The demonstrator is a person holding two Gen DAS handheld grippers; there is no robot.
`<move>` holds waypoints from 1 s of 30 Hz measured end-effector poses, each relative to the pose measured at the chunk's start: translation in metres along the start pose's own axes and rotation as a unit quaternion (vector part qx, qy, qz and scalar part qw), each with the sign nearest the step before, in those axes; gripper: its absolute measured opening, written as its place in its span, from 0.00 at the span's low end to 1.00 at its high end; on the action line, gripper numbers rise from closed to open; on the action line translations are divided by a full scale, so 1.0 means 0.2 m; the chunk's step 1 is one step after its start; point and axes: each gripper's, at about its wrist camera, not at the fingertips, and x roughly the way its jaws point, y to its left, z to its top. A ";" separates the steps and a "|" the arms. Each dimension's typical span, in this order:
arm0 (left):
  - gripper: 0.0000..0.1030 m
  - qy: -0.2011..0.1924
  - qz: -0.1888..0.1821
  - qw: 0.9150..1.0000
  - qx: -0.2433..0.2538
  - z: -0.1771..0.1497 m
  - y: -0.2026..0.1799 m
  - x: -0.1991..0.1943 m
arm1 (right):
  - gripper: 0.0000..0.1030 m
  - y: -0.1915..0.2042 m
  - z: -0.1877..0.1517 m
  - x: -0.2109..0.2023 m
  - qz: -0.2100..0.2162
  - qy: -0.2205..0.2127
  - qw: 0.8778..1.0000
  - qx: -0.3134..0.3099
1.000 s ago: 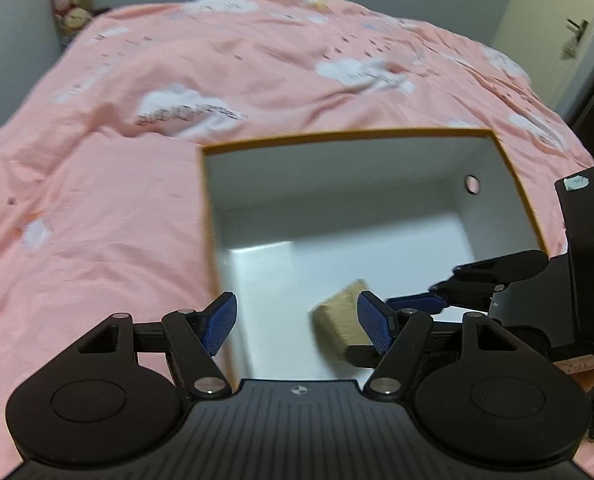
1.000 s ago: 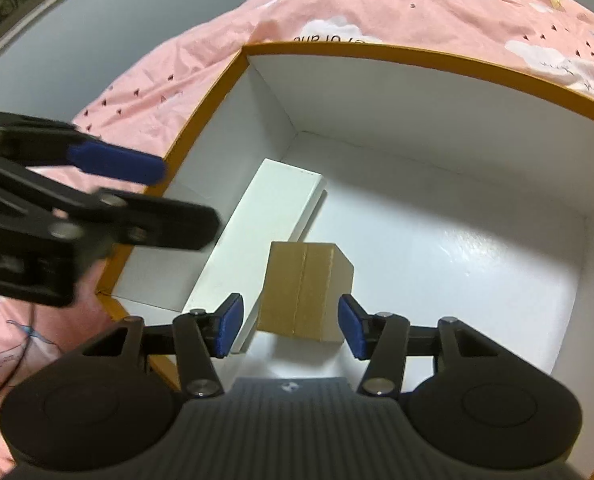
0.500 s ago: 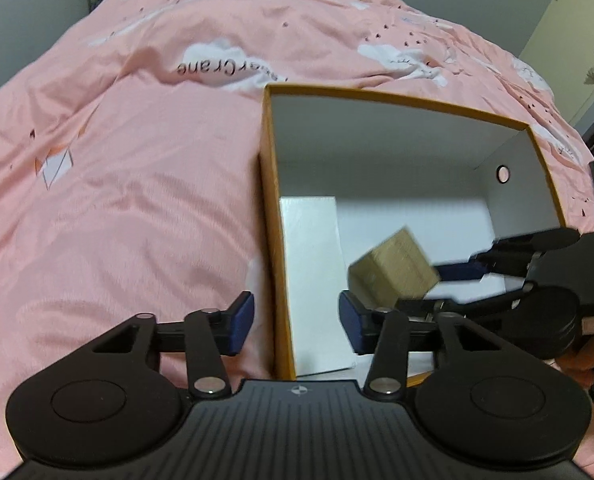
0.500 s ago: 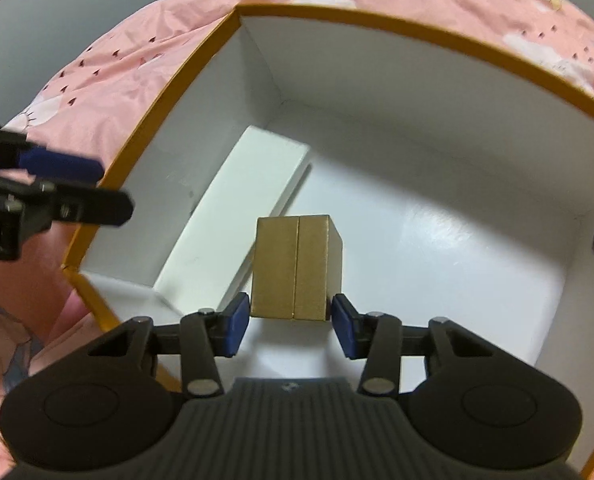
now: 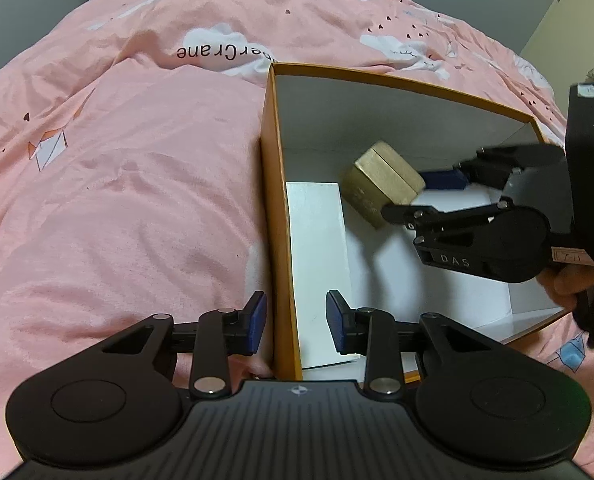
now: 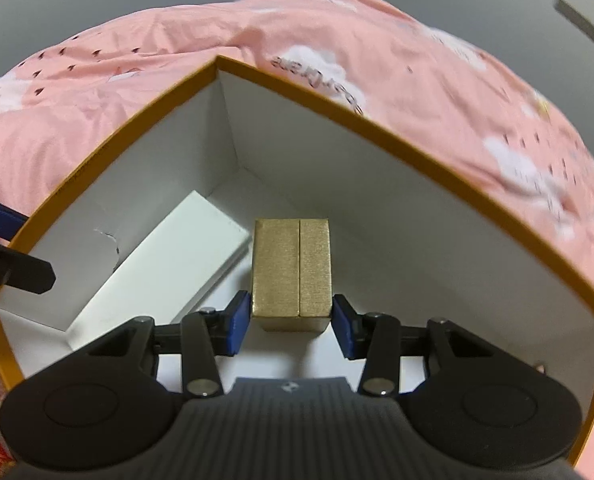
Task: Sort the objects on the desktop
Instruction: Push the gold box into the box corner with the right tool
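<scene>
Gold box being clenched by right hand-held gripper inside orange-rimmed carton; left hand-held gripper straddling carton wall, released, beside white box

Open box on bedspread. Flat carton inside, lying along 1 wall. Small block just beside carton, held between pads of right gripper inside box. Left gripper astride near wall, 1 finger outside, the other inside.
</scene>
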 end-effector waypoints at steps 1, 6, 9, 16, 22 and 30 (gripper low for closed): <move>0.36 0.001 0.000 1.000 -0.001 0.00 0.00 0.00 | 0.45 0.00 0.01 0.00 -0.002 -0.003 1.000 -0.018; 0.36 0.005 0.000 1.000 -0.006 0.00 0.01 0.02 | 0.47 0.01 0.02 0.03 -0.048 -0.010 0.996 -0.078; 0.36 0.007 -0.001 1.000 -0.005 0.00 0.01 0.03 | 0.48 -0.02 0.01 0.05 -0.055 0.000 0.996 -0.067; 0.25 0.005 -0.011 1.000 -0.009 0.01 0.02 0.04 | 0.22 -0.09 -0.03 0.08 -0.028 0.017 0.999 0.003; 0.23 0.004 -0.009 1.000 -0.007 0.01 0.01 0.03 | 0.15 -0.05 0.01 0.11 -0.027 0.002 1.000 -0.011; 0.23 0.004 -0.010 1.000 -0.008 0.01 0.01 0.03 | 0.08 0.03 0.07 0.15 -0.008 -0.016 1.000 -0.024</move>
